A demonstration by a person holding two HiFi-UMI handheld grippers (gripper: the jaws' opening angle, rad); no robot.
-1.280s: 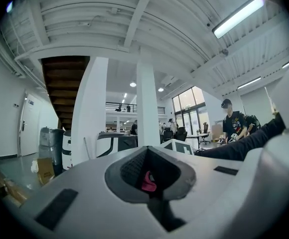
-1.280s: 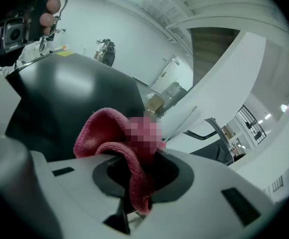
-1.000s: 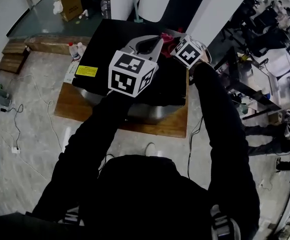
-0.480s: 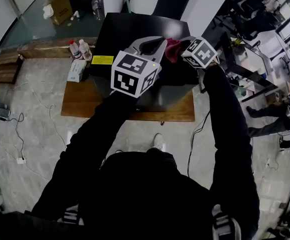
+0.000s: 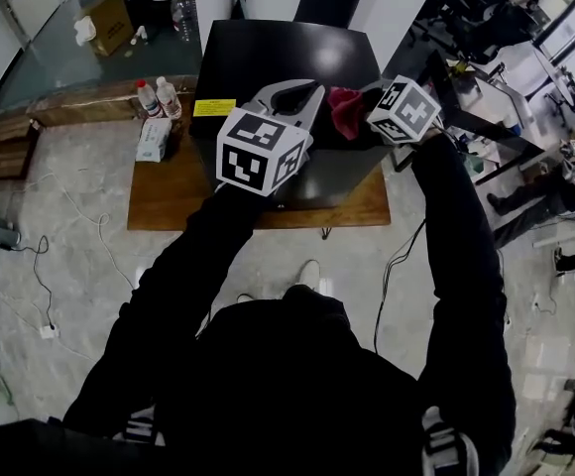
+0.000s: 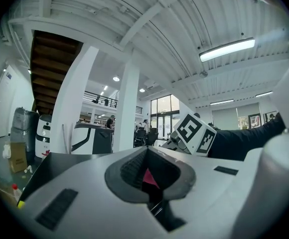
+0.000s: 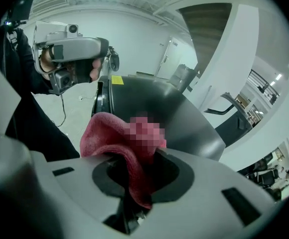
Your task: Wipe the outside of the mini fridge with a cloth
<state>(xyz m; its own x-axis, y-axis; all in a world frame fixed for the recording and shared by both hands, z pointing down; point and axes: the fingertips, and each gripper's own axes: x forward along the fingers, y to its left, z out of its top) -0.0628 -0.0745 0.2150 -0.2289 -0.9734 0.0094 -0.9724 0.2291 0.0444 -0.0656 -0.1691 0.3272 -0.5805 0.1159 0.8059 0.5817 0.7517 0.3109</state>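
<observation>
The black mini fridge stands on a low wooden platform, its glossy top facing me. My right gripper is shut on a red cloth, which it holds over the front right part of the fridge top. In the right gripper view the cloth bunches out of the shut jaws above the fridge. My left gripper hovers over the fridge's front edge, left of the cloth, shut and holding nothing. Its own view looks along the shut jaws, with a little red showing beyond them.
A yellow label sits on the fridge's left side. Two bottles and a tissue pack rest on the platform's left end. A cardboard box lies behind, cables trail on the floor, and desks crowd the right.
The head view has shifted, so the fridge shows more fully. The right gripper with the cloth has drifted slightly right and more of the cloth shows. Both grippers' states are unchanged.
</observation>
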